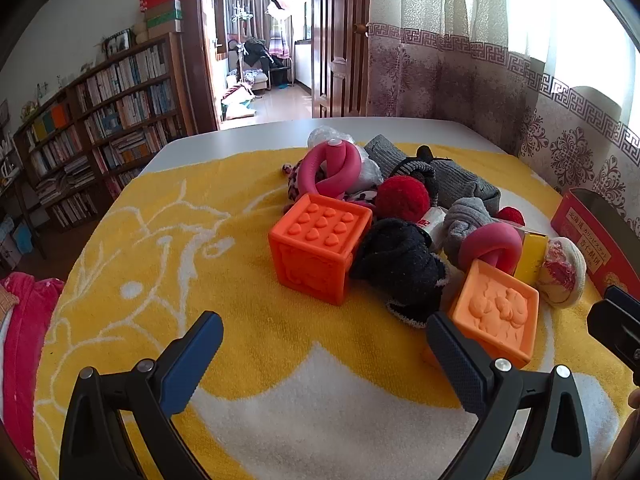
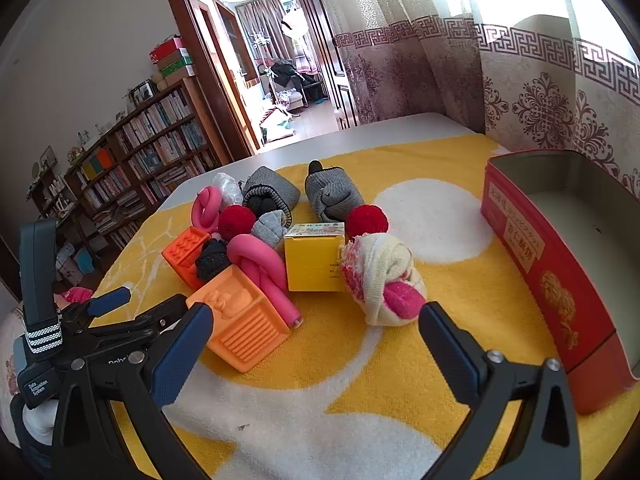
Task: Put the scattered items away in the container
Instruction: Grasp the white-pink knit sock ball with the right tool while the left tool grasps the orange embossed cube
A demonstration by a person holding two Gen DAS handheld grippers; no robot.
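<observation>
A heap of items lies on a yellow-and-white towel [image 1: 248, 320]: a dark orange rubber cube [image 1: 318, 246], a lighter orange cube [image 1: 496, 312], pink knotted foam tubes [image 1: 332, 170], red pompoms [image 1: 402, 198], rolled grey socks [image 2: 334, 194], a black sock [image 1: 396, 260], a yellow box [image 2: 314, 256] and a cream-and-pink sock ball [image 2: 382, 280]. A red tin [image 2: 560, 276] with nothing in it stands at the right. My left gripper [image 1: 324, 326] hovers open before the heap. My right gripper [image 2: 316, 318] is open too, just short of the sock ball and the lighter cube [image 2: 240, 316].
The towel covers a white table [image 1: 248, 138] that ends at the far side. A patterned curtain [image 2: 520, 92] hangs close behind the tin. A bookshelf [image 1: 100, 120] and an open doorway lie beyond the table's left side. Pink fabric [image 1: 24, 320] shows at the left edge.
</observation>
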